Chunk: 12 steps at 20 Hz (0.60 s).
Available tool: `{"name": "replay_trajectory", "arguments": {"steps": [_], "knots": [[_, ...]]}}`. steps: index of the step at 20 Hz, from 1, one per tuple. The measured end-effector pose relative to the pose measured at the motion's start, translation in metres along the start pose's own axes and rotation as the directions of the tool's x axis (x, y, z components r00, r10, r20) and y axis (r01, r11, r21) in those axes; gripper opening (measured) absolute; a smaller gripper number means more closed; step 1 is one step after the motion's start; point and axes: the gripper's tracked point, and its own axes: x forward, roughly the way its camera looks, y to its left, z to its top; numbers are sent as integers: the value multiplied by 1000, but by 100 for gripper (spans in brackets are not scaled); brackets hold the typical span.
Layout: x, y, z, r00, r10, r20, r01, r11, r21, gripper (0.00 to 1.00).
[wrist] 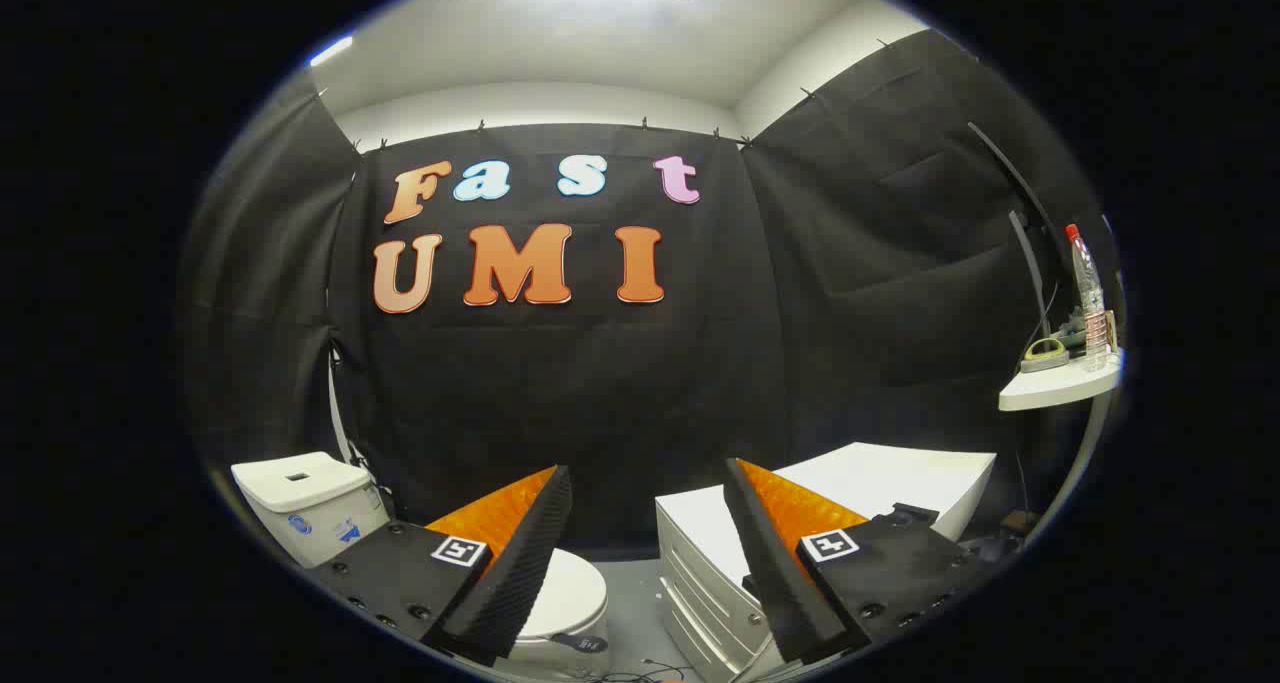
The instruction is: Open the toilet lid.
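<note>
Gripper (648, 478): 2 fingers spread wide apart, nothing between them; raised above the fixtures and pointed toward the cloth wall
Left finger (520, 553): ridged pad faces inward; it overlaps part of the toilet lid in this view, though contact cannot be judged
Right finger (775, 563): ridged pad faces inward; it lies across the front of the cabinet in this view
Toilet lid (570, 593): white, rounded, lying flat and closed on the bowl; low down, just beyond the left finger and partly hidden by it
Tank (305, 503): white, with a button on top; behind the left finger, close to the wall
Cabinet (700, 553): white, with horizontal grooves on its front; just beside the toilet, behind the right finger
Floor (630, 603): grey strip between toilet and cabinet
Shelf (1055, 388): white, high up, well beyond the right finger
Bottle (1088, 298): clear with a red cap; upright on the shelf
Cloth wall (600, 393): black, hung behind everything
</note>
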Motion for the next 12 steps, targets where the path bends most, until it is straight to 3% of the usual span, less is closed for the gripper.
{"name": "replay_trajectory", "arguments": {"steps": [12], "knots": [[0,-5,3,1000,-14,6,14,1000,-2,98]]}}
